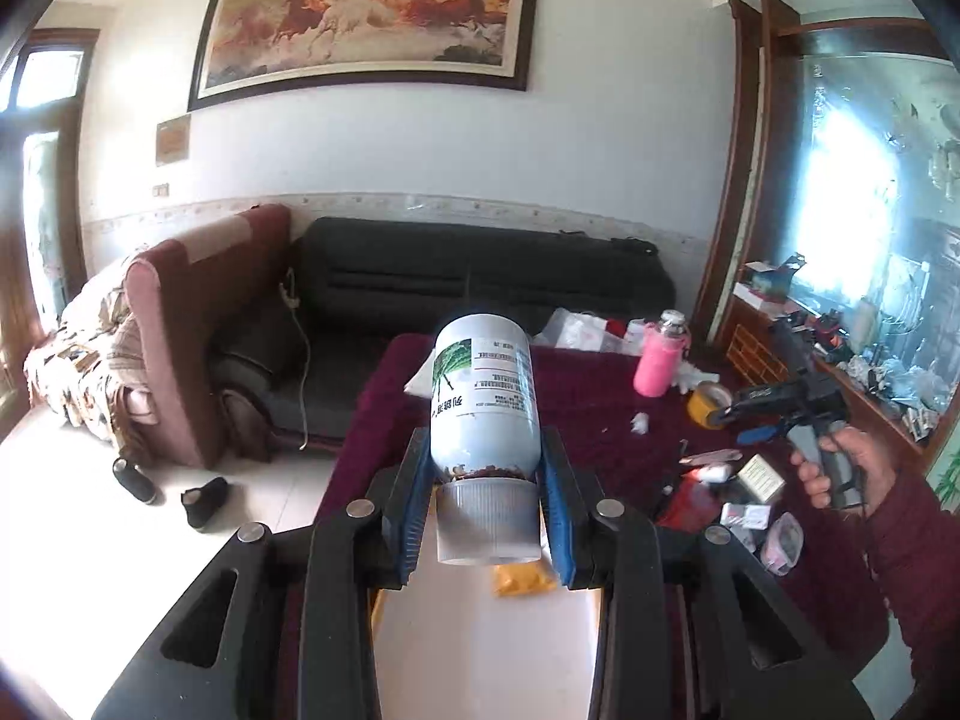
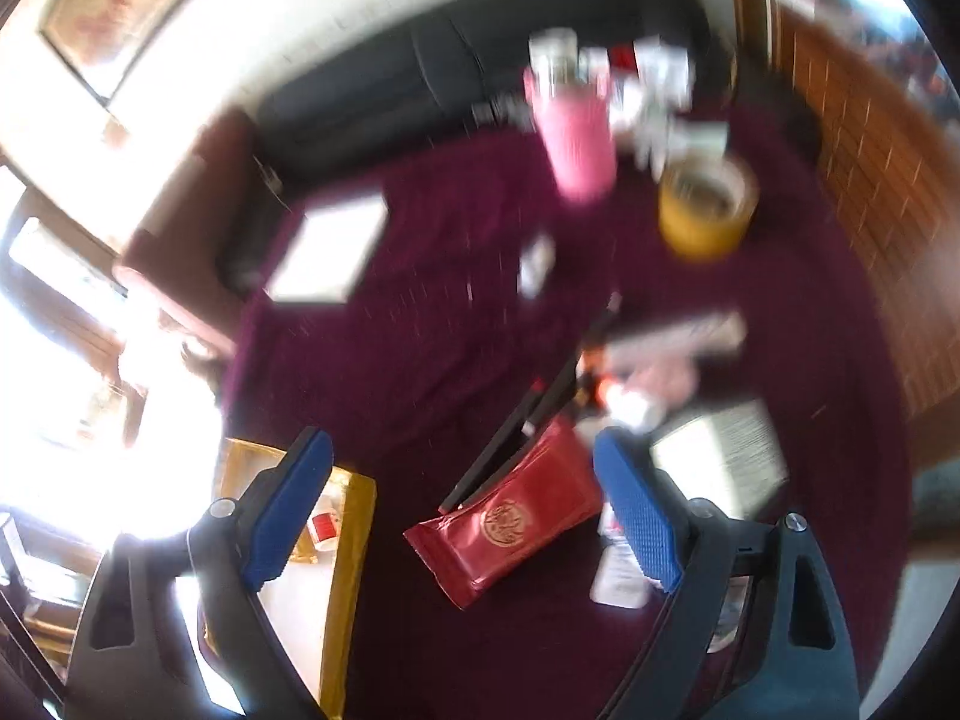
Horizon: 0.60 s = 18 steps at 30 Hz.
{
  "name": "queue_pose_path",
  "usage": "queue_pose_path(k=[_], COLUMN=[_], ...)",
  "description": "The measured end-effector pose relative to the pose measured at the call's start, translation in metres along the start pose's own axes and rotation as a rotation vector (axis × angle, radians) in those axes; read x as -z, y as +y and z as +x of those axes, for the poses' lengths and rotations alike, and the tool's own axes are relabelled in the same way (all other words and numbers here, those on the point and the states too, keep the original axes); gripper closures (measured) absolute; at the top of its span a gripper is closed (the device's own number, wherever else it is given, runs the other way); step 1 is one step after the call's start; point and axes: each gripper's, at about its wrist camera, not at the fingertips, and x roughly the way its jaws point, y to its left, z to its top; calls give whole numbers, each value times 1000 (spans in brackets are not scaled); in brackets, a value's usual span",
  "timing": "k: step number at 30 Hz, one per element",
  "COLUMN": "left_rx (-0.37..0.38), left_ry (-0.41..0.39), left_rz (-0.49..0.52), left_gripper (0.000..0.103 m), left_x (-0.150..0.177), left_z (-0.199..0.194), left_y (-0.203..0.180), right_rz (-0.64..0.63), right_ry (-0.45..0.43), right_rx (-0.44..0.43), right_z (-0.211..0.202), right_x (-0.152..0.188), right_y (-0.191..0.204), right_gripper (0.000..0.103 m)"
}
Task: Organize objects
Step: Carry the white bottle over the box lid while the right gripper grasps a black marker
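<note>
In the left wrist view my left gripper [image 1: 486, 480] is shut on a white bottle [image 1: 483, 396] with a printed label. Its blue pads clamp the neck just above the grey ribbed cap [image 1: 485, 516], which faces the camera, and the bottle is held in the air above a yellow-rimmed box [image 1: 480, 630]. The right wrist view is blurred. There my right gripper [image 2: 462, 510] stands open over the maroon cloth [image 2: 432, 330] with nothing pressed between its pads. A red foil packet [image 2: 510, 522] lies on the cloth below and between the fingers, untouched.
On the cloth stand a pink bottle [image 2: 576, 138] and a yellow tape roll [image 2: 705, 210], with a white pad [image 2: 330, 252] and several small packets and boxes [image 1: 759, 477]. A hand [image 1: 852, 474] holds the right gripper's handle. A black sofa [image 1: 480, 282] stands behind, a wooden cabinet [image 1: 756, 354] at the right.
</note>
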Motion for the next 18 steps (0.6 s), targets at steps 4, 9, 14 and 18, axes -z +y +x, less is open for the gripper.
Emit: queue_pose_path(k=[4,9,14,18], left_rx=[1,30,43,45], left_ry=[82,135,183,229], left_rz=[-12,-20,-50,-77], left_gripper=[74,74,74,74], left_x=[33,62,83,96], left_z=[42,76,112,120], left_y=[15,23,28,30], right_rz=[106,158,104,83], right_ry=[128,181,149,114], right_rx=[-44,52,201,314], right_z=[89,132,139,150], right_x=[3,12,19,18], right_y=[-15,-19,-12,-10], right_gripper=[58,61,62,74])
